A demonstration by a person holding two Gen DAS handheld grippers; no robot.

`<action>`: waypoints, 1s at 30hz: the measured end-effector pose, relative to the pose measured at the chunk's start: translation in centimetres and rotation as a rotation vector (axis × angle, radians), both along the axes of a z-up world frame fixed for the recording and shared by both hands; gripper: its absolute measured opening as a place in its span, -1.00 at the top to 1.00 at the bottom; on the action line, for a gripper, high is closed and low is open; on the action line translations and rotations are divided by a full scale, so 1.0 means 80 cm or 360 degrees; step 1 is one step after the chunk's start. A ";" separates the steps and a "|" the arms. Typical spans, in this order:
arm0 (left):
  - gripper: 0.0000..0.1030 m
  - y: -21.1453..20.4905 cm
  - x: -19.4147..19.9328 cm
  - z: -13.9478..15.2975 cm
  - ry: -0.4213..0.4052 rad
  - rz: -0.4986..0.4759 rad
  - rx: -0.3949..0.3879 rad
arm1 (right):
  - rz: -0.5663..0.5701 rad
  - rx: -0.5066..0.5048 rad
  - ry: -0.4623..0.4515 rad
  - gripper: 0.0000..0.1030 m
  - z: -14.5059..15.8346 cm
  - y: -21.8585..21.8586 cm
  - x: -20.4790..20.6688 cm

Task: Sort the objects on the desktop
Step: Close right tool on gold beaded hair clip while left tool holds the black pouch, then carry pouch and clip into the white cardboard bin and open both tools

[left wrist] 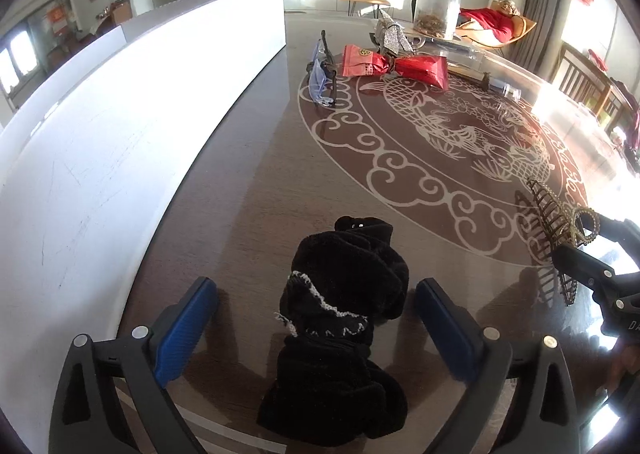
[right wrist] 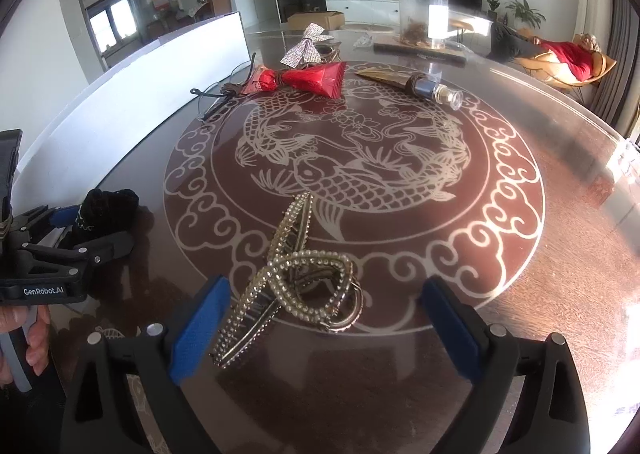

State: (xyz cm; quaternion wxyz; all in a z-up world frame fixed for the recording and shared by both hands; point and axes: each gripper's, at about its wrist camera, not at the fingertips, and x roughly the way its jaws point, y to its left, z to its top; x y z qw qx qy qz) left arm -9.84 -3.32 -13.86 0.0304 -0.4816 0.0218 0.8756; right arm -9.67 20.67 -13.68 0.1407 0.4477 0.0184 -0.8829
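Item 1, left gripper point(left wrist: 316, 330): blue pads spread wide, standing clear on either side of a black fuzzy cloth bundle point(left wrist: 340, 334) with white stitched trim. The bundle lies on the table point(left wrist: 240, 193) between the pads; neither pad presses it. A white board point(left wrist: 120, 133) runs along the table edge from 9 to 12 o'clock of this gripper.

Item 2, right gripper point(right wrist: 324, 326): pads likewise spread wide. A gold rhinestone hair claw point(right wrist: 296, 274) lies on the glass between them, its toothed end close to the left pad, well apart from the right pad; no grip shown. The claw sits on the scroll border of the fish medallion point(right wrist: 352, 173), at the medallion's 6 o'clock.

Item 3, far group, at 12 o'clock of the right gripper: red foil packet point(right wrist: 308, 79) tied at the middle; silver sequin bow point(right wrist: 306, 45) just behind it; clear spectacles point(right wrist: 224, 93) at 11 o'clock; small glass bottle with gold sheath point(right wrist: 424, 87) at 1 o'clock; clear canister point(right wrist: 424, 13) beyond.

Item 4: a hand point(right wrist: 24, 330) at the left gripper's handle.
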 end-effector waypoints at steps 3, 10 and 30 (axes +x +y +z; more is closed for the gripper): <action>-1.00 0.000 0.001 -0.001 -0.0003 0.0000 -0.0002 | -0.0028 0.0005 0.0005 -0.89 -0.001 0.004 0.002; -1.00 0.000 0.003 0.001 -0.0002 0.0003 0.0000 | -0.0042 0.0081 0.0001 -0.93 -0.003 -0.003 0.000; -1.00 0.001 0.002 0.000 -0.0011 0.0028 -0.0003 | -0.0059 0.0134 -0.0018 -1.00 -0.007 -0.008 -0.004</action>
